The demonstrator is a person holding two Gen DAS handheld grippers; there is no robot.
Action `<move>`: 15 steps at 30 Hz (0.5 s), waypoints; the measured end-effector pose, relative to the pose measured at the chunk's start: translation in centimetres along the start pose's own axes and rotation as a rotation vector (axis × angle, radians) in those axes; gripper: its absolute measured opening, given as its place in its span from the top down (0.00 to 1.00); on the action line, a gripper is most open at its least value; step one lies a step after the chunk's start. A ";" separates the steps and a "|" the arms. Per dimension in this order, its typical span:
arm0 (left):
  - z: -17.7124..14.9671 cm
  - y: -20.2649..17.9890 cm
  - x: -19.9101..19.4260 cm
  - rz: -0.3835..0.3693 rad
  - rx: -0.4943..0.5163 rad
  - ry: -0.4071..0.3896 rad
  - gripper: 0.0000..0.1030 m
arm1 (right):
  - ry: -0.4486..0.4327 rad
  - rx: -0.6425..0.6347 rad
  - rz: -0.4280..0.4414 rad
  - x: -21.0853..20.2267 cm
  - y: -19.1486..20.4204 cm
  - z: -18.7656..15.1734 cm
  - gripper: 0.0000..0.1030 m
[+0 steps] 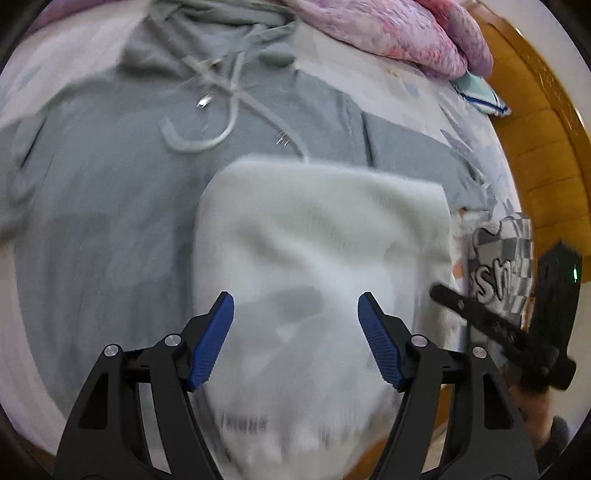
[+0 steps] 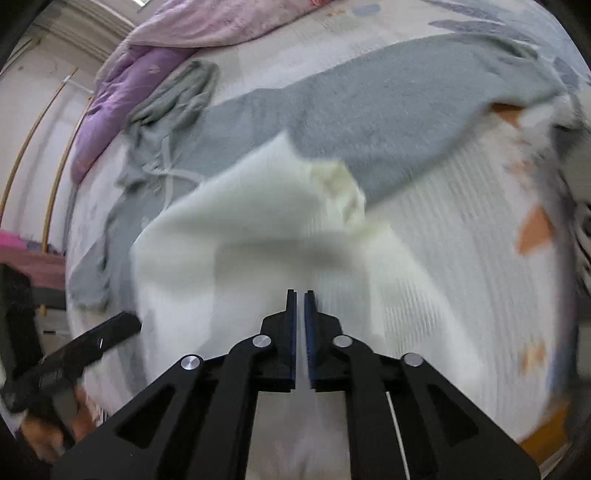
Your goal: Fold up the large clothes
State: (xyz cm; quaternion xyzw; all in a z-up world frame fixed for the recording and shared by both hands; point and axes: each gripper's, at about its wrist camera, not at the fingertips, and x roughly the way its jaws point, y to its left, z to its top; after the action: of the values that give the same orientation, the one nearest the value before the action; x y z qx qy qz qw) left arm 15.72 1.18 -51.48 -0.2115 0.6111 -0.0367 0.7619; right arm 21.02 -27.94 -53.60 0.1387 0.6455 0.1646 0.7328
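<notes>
Left gripper (image 1: 295, 332) jaws apart over one white garment (image 1: 321, 236); right gripper (image 2: 300, 325) nearly together, grip unclear; one grey hoodie (image 1: 110, 177) upper frame.

Bedroom: patterned bedsheet (image 1: 417, 92), pink quilt (image 1: 388, 29), wooden headboard (image 1: 546, 155).

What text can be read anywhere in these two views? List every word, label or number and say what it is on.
"sh": raised letters on the checkered grey-and-white garment; the rest of the word is hidden by a fold.
Dark printed line near the bottom edge of the white garment: too blurred to read.
Grey hoodie: no text visible.
Right wrist view: nothing readable.
</notes>
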 end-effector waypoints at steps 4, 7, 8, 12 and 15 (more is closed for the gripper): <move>-4.6 1.7 0.2 0.031 -0.033 0.067 0.32 | 0.094 0.045 -0.046 2.2 -1.9 -3.9 0.98; -7.0 3.1 1.9 0.019 -0.107 0.151 0.32 | 0.085 0.094 -0.014 4.6 -4.2 -5.1 1.00; -7.7 3.5 2.2 0.007 -0.130 0.163 0.32 | 0.081 0.109 -0.001 4.8 -4.5 -5.0 1.00; -9.7 4.1 3.0 -0.025 -0.178 0.179 0.30 | 0.061 0.208 0.126 2.5 -5.8 -5.7 0.87; -10.3 4.4 3.1 -0.032 -0.203 0.178 0.28 | 0.012 0.307 0.175 -0.2 -7.7 -7.8 0.46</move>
State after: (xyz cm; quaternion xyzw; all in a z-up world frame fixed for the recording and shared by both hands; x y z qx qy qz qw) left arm 5.83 1.37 -57.66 -0.2931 0.6734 -0.0052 0.6787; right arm 13.78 -35.05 -57.61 0.3038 0.6527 0.1281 0.6821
